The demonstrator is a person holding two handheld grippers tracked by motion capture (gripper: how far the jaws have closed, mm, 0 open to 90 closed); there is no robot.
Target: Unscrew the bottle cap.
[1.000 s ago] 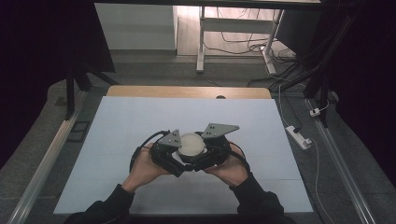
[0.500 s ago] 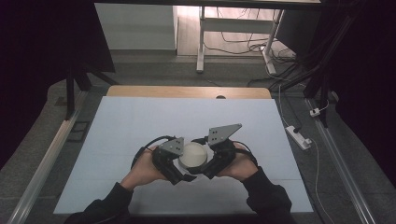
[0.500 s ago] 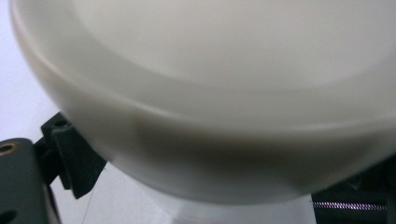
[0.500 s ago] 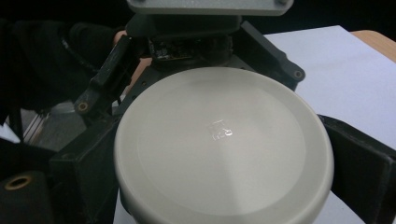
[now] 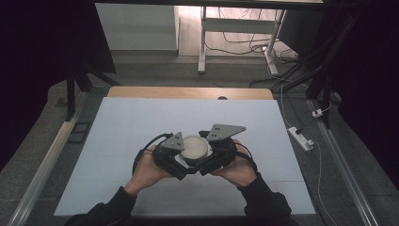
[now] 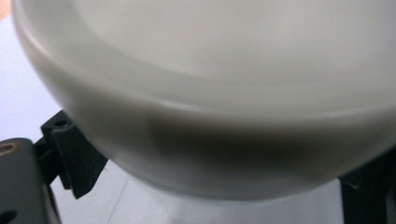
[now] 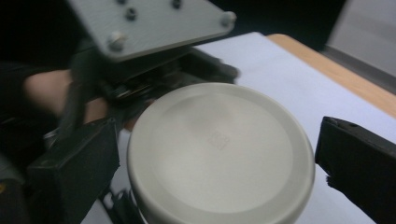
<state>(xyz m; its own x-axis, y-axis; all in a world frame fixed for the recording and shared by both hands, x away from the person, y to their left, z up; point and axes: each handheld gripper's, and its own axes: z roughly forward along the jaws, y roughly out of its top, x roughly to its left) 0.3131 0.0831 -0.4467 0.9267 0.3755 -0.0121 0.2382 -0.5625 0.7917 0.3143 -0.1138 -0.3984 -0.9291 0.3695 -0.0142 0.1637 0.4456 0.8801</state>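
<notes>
The desk (image 5: 117, 141), covered in pale sheet, carries the work near the middle of its near edge. There a white round lidded jar (image 5: 195, 147) sits between both hands. The left gripper (image 5: 175, 155) has its fingers (image 6: 70, 154) spread around the jar's body, seemingly clamping it. The right gripper (image 5: 214, 153) straddles the lid (image 7: 219, 149), fingers (image 7: 355, 158) apart with gaps either side. Likely unscrewing: close squarely on the lid's rim, keep the body steady, then twist level.

Lab setting, black curtains (image 5: 42, 70), floor cables (image 5: 244, 44), covered worktable (image 5: 141, 117)
</notes>
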